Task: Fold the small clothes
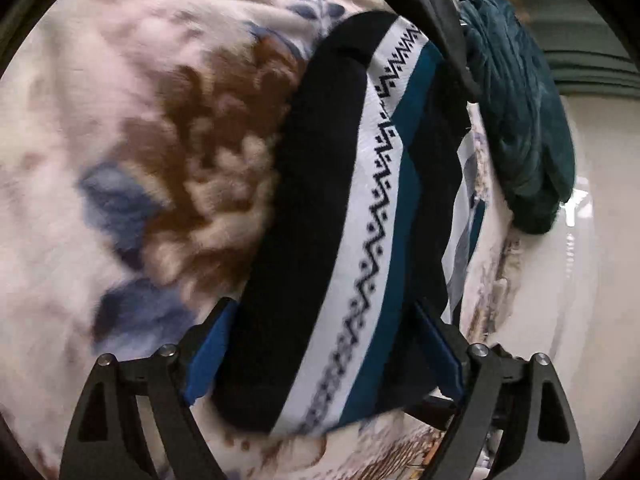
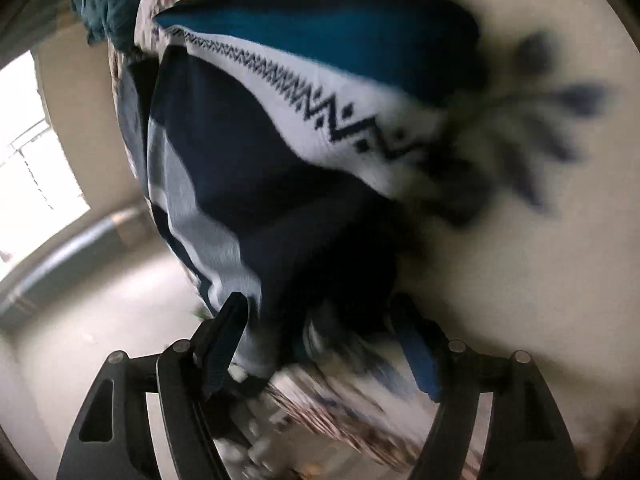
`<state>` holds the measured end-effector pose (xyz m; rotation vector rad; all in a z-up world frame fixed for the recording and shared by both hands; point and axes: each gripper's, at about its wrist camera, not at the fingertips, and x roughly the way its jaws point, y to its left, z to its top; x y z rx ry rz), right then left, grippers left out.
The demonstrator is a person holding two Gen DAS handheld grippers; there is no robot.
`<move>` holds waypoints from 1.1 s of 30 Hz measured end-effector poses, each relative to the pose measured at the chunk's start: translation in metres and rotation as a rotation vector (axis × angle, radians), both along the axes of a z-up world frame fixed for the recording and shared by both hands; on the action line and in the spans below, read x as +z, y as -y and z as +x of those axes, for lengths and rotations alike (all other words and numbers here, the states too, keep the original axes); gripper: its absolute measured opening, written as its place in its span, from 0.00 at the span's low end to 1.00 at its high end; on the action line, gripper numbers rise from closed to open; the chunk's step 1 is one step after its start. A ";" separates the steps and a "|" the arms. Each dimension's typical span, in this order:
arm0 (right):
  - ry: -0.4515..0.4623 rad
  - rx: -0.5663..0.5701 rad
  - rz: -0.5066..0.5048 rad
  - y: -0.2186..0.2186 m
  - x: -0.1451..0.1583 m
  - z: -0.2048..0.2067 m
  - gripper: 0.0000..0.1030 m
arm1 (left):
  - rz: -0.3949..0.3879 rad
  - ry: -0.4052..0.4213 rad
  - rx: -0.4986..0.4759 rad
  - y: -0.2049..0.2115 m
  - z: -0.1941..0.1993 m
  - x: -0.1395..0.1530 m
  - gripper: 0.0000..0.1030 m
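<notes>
A small striped garment (image 1: 352, 216), navy, white with a zigzag band, and teal, lies on a floral blanket (image 1: 120, 140). My left gripper (image 1: 324, 316) stands open with its blue pads (image 1: 208, 356) on either side of the garment's near end. In the right wrist view the same garment (image 2: 280, 184) is blurred, with a grey and white striped part at its left. My right gripper (image 2: 320, 312) is open around its dark near end.
A crumpled dark teal cloth (image 1: 520, 120) lies at the blanket's far right edge; it also shows in the right wrist view (image 2: 104, 4). A black cloth (image 1: 424, 4) lies beside it. The blanket (image 2: 520, 280) drops off to a pale floor (image 2: 100, 320).
</notes>
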<state>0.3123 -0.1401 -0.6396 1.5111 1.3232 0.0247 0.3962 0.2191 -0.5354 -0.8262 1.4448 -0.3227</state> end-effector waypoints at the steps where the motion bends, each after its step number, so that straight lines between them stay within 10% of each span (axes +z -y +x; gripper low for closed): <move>1: 0.015 -0.013 0.007 -0.003 -0.005 0.004 0.75 | -0.006 0.003 -0.001 0.002 0.004 -0.002 0.84; 8: 0.148 -0.135 -0.005 -0.024 -0.013 0.038 0.73 | -0.056 0.078 -0.016 0.015 0.028 -0.002 0.85; 10: 0.163 -0.103 -0.045 -0.032 -0.006 0.046 0.35 | -0.065 0.153 -0.019 0.017 0.028 0.010 0.28; 23: 0.362 0.015 -0.264 -0.032 0.153 0.114 0.27 | -0.130 0.428 -0.043 0.029 0.107 0.151 0.26; 33: 0.581 -0.014 -0.329 -0.031 0.248 0.306 0.27 | -0.141 0.602 -0.044 0.010 0.284 0.222 0.26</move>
